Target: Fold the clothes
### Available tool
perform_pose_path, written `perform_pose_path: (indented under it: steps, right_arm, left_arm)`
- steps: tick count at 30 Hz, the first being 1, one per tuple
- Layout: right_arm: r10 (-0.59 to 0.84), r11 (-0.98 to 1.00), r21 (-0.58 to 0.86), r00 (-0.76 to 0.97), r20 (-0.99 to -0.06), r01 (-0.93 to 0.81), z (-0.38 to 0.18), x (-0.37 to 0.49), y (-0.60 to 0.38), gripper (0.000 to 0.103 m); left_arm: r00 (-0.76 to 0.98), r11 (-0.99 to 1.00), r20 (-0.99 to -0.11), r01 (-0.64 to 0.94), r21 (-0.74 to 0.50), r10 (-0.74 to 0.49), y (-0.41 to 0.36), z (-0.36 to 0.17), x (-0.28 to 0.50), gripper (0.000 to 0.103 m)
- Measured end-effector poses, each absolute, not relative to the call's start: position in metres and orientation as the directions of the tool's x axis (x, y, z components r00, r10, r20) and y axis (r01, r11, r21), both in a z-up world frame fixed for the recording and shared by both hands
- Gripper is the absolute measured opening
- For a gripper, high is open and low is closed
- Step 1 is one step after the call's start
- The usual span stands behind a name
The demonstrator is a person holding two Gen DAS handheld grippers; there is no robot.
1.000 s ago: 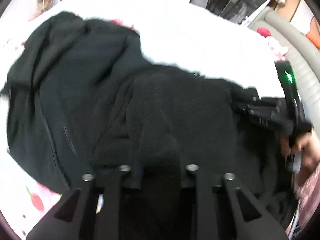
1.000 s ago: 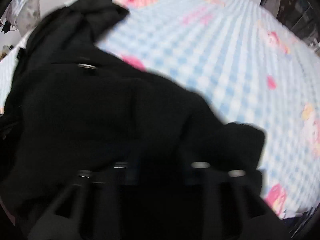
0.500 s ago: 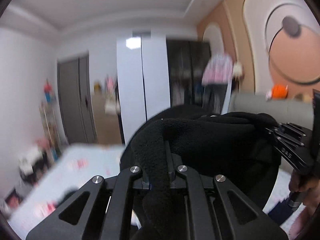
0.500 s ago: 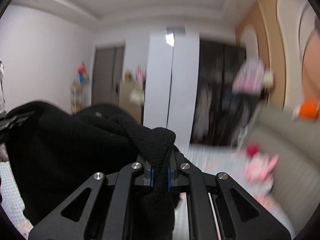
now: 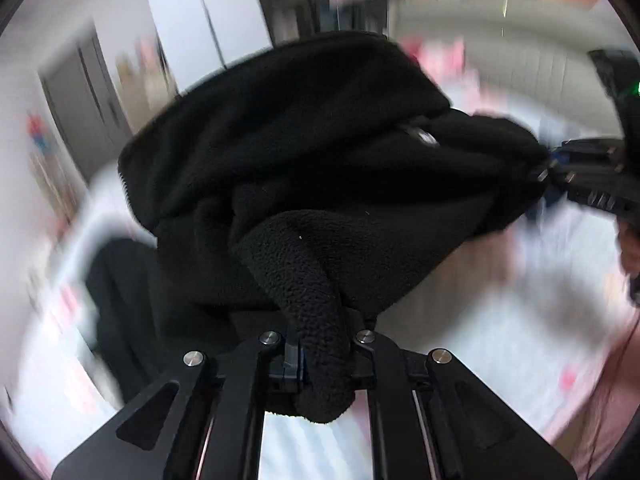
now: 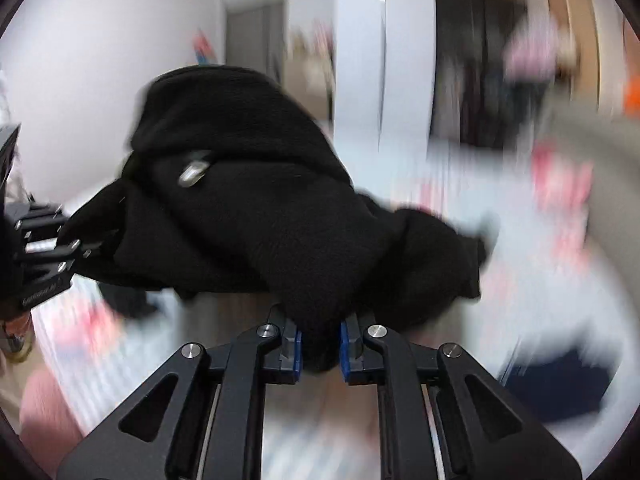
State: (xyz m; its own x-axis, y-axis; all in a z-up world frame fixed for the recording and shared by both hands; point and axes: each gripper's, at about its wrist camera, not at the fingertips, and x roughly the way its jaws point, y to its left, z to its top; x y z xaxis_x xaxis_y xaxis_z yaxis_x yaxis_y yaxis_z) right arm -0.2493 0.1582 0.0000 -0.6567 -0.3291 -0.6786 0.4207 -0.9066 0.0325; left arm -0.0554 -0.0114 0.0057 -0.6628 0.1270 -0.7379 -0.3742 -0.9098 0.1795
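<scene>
Hanging in the air between the two grippers, the black fleece garment (image 5: pixel 312 152) stretches across the middle of both wrist views, clear of the bed (image 5: pixel 500 320) below.

In the left wrist view, the left gripper (image 5: pixel 320 354) sits at 6 o'clock with its jaws clamped on a thick rolled edge of the fleece, which pokes out beneath them. From there the cloth rises toward 12 o'clock and runs to 3 o'clock, where the right gripper pinches its far corner. A silver zipper pull (image 5: pixel 426 136) shows at about 1 o'clock on the fabric. A further dark fold hangs down at 8 o'clock toward the bed. The room behind is blurred: a grey door (image 5: pixel 80 108) at 9 o'clock, a white wardrobe (image 5: pixel 208 24) at 11 o'clock.

In the right wrist view, the left gripper appears at 9 o'clock, gripping the cloth's edge. The right gripper (image 6: pixel 320 350) at 6 o'clock has its blue-padded jaws squeezed on a bunched fold of the garment; they have just eased apart a little, with the fabric between them. A loose end of the fleece trails off toward 3 o'clock.
</scene>
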Motion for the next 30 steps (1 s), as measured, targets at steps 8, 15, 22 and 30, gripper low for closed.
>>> perform_pose_path:
  steps: [8, 15, 22, 30]
  right_arm:
    - [-0.268, -0.901, 0.045, -0.471, -0.84, 0.432, -0.107, -0.188, 0.169, 0.029]
    - [-0.367, -0.913, 0.166, -0.572, -0.733, 0.372, -0.032, -0.206, 0.185, 0.048]
    - [-0.379, -0.883, 0.132, -0.52, -0.766, 0.45, -0.031, -0.278, 0.077, 0.059]
    - [-0.174, -0.928, 0.03, -0.362, -0.916, 0.37, -0.143, -0.263, 0.072, 0.059]
  left_arm:
    - [-0.482, -0.916, -0.854, -0.401, 0.017, 0.196, -0.065, -0.074, 0.007, 0.046]
    - [-0.549, -0.946, -0.772, -0.226, -0.231, 0.32, -0.136, -0.052, -0.015, 0.046]
    - [-0.507, -0.938, -0.791, -0.152, -0.311, 0.344, -0.095, -0.074, -0.093, 0.055]
    - [-0.394, -0.971, -0.891, -0.168, -0.172, 0.226, -0.089, -0.13, -0.078, 0.035]
